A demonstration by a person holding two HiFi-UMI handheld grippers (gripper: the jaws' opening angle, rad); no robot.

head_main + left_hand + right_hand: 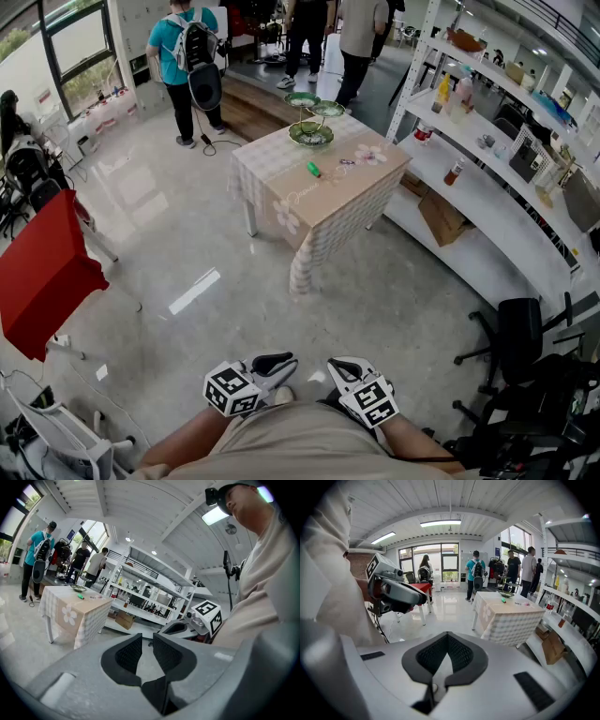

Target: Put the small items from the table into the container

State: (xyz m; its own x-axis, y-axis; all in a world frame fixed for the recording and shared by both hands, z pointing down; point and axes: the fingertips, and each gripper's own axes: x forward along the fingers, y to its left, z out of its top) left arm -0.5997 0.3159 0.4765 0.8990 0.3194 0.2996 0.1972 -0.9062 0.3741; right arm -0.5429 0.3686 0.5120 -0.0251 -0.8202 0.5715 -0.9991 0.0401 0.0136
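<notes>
Far ahead in the head view stands a table (281,192) under a checked, flowered cloth. On it lie a green marker (314,170) and some small pale items (345,162), beside a green tiered dish (310,134). Both grippers are held low against the person's body, far from the table. The left gripper (272,362) has its jaws a narrow gap apart, with nothing between them (147,637). The right gripper (344,365) is shut and empty (447,634). The right gripper view shows the table (511,620) and marker (503,600) at mid right.
White shelving (487,178) with bottles and a cardboard box (442,217) runs along the right. A black office chair (520,342) stands at lower right and a red-draped stand (42,272) at left. Several people (187,56) stand beyond the table. Glossy floor lies between me and the table.
</notes>
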